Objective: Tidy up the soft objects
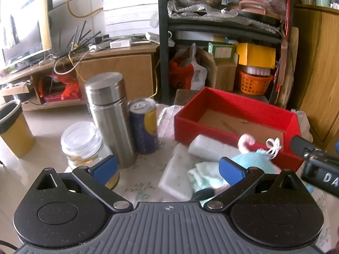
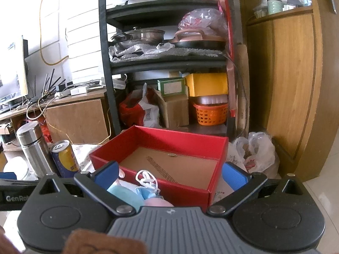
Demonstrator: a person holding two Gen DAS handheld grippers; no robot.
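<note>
Both gripper jaws apart, red box (image 2: 161,139) bare

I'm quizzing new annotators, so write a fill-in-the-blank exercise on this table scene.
1. The cardboard box has ____ walls.
2. The steel flask stands ____, beside the drink can.
3. The left gripper and right gripper both have their fingers ____.
4. The soft toys lie ____ the box.

Missing words: red; upright; open; outside

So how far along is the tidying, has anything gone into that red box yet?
Nothing soft is in yet: the red box shows only its bare cardboard floor. Nothing is in hand either; the left gripper and right gripper both hang open. Left to do: the whole pile of soft things lying on the table in front of the box.
</note>
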